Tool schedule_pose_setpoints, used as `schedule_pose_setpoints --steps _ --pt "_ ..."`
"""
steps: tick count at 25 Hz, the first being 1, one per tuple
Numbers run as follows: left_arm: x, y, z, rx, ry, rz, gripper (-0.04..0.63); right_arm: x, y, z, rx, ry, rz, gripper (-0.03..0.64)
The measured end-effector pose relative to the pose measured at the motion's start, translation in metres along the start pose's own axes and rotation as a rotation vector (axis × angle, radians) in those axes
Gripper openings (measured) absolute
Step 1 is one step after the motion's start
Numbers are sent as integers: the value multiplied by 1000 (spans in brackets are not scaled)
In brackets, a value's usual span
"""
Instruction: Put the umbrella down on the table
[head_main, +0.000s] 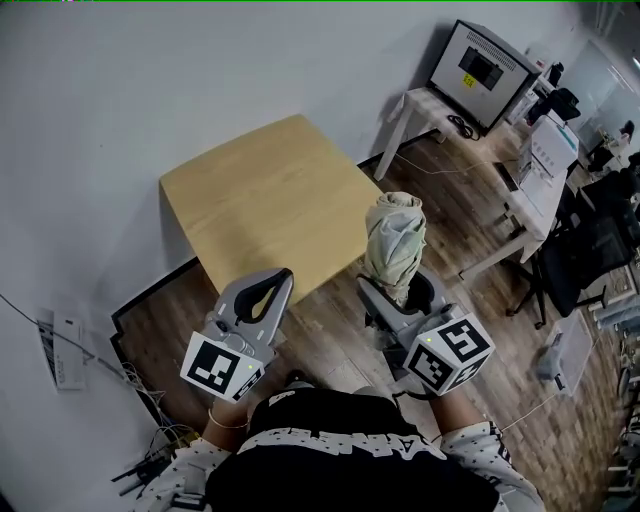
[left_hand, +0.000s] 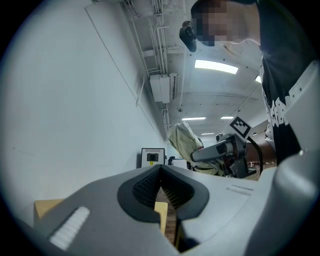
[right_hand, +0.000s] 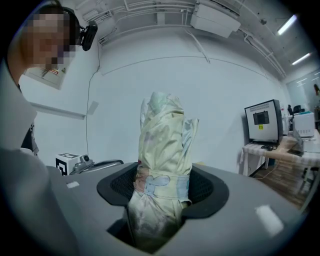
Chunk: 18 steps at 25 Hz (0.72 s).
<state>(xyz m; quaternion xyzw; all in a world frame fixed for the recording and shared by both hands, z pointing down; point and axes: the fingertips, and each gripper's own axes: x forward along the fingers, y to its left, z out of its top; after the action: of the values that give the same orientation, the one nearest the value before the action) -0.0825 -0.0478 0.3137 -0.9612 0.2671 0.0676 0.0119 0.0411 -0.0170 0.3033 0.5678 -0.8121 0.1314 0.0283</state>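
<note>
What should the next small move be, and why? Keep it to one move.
Probably carry the right gripper forward and to the left until the umbrella is above the table. The gripper is shut on the folded umbrella, which stands upright and seems to hang over the floor by the table's near edge, not over the wooden top.

Light: bright, even, from ceiling strips (left_hand: 215, 66) at 1 o'clock in the left gripper view.
Glare: strips blown white.
Shadows: faint, soft on the wall (head_main: 120, 90).
Distortion: fisheye curving; black corners in gripper views.
Focus: umbrella (right_hand: 162, 145) crisp centrally, softer toward 6 o'clock.
</note>
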Motion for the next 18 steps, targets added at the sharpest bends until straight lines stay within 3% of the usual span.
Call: schedule_pose_setpoints --steps 6,11,18 --pt "-1 13 -1 16 -6 22 -3 13 0 -3 -8 20 14 295" --pt "7 17 -11 -1 41 25 -3 21 -4 -4 -58 36 40 295" --pt "16 32 -12 33 15 72 -3 48 -14 -2 -72 36 106 295"
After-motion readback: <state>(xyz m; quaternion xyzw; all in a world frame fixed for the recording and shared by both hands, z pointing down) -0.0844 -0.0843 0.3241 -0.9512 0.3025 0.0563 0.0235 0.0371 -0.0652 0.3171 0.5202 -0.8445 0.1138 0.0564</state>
